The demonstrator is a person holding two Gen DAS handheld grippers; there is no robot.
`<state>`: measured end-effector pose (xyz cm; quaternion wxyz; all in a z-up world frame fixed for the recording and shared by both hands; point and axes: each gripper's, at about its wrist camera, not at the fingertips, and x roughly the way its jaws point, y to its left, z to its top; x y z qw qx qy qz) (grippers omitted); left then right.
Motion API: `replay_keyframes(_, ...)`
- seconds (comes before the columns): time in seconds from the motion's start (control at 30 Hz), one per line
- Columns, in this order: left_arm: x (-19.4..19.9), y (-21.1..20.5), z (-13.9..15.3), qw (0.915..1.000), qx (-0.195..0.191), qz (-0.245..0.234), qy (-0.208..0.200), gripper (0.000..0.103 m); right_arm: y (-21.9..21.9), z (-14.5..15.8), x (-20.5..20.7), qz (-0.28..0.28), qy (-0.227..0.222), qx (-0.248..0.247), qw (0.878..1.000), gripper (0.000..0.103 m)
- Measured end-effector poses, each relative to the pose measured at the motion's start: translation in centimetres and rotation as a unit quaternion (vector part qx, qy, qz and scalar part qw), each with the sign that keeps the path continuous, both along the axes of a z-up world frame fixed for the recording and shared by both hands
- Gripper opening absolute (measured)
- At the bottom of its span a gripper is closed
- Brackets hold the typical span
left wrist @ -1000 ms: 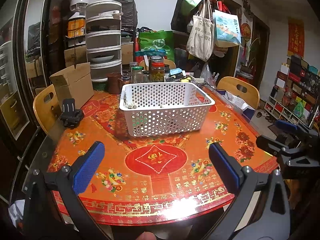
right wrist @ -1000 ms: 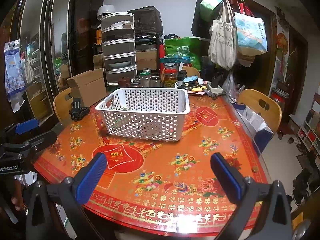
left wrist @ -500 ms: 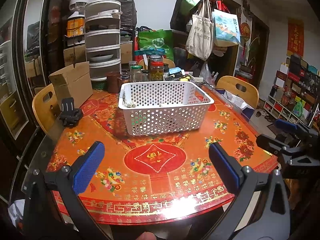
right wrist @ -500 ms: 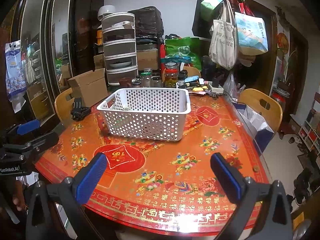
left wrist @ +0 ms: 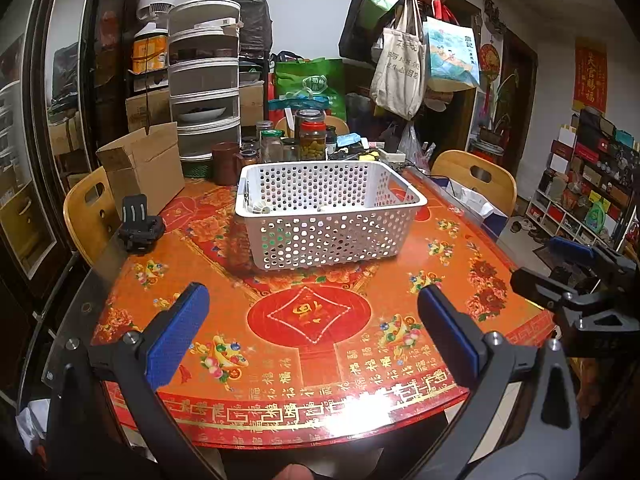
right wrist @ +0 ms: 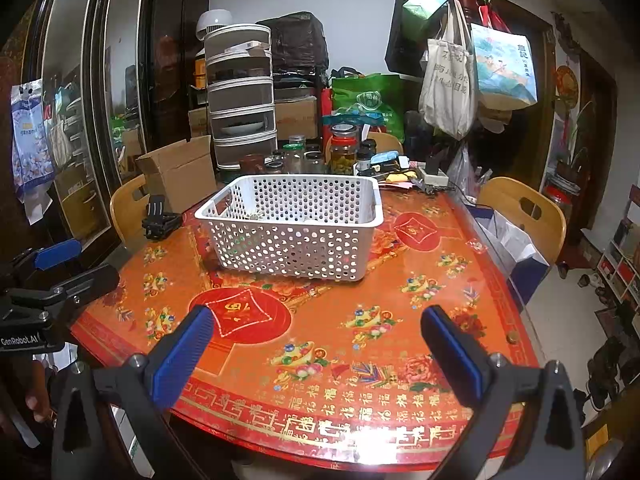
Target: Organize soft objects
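Observation:
A white perforated basket (left wrist: 332, 240) (right wrist: 292, 248) stands on the red patterned table (left wrist: 320, 340) (right wrist: 360, 320), toward the far side. Small items lie low inside it; a pale one (left wrist: 262, 210) shows near its left corner, the rest is hidden by the wall. My left gripper (left wrist: 314, 328) is open over the table's near edge, nothing between its blue pads. My right gripper (right wrist: 316, 340) is open too, empty, near the front edge. In each wrist view the other gripper shows at the side: the right one (left wrist: 576, 268), the left one (right wrist: 56, 264).
A black clamp mount (left wrist: 140, 228) (right wrist: 158, 220) sits at the table's left. A cardboard box (left wrist: 144, 172), jars (left wrist: 312, 140) and a stacked food cover (left wrist: 204, 80) crowd the far edge. Wooden chairs (left wrist: 476, 176) (right wrist: 524, 216) flank the table. Bags hang on a coat stand (right wrist: 464, 60).
Both views have shifted very slightly; the basket looks a touch nearer. Both grippers stay open and empty.

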<state>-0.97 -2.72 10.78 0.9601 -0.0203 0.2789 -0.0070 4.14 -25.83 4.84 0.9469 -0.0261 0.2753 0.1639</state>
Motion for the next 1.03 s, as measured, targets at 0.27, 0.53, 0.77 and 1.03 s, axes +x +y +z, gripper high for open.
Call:
replay_keyframes(0.27,0.0,-0.03,-0.04,1.0,0.0,0.0,0.0,0.103,-0.02,0.01,0.0,0.0,0.0,0.0,1.0,0.103)
replay_keyframes(0.53,0.0,-0.09,-0.33,1.0,-0.001,-0.002,0.002,0.103,0.01,0.01,-0.03,0.0,0.001,0.0,1.0,0.103)
replay_keyframes(0.77,0.05,-0.05,-0.19,1.0,0.0,-0.001,0.001,0.103,-0.02,0.02,-0.01,0.0,0.001,0.0,1.0,0.103)
replay_keyframes(1.03,-0.21,0.1,-0.55,1.0,0.0,-0.003,-0.008,0.103,0.24,-0.27,-0.15,0.003,0.002,0.001,1.0,0.103)
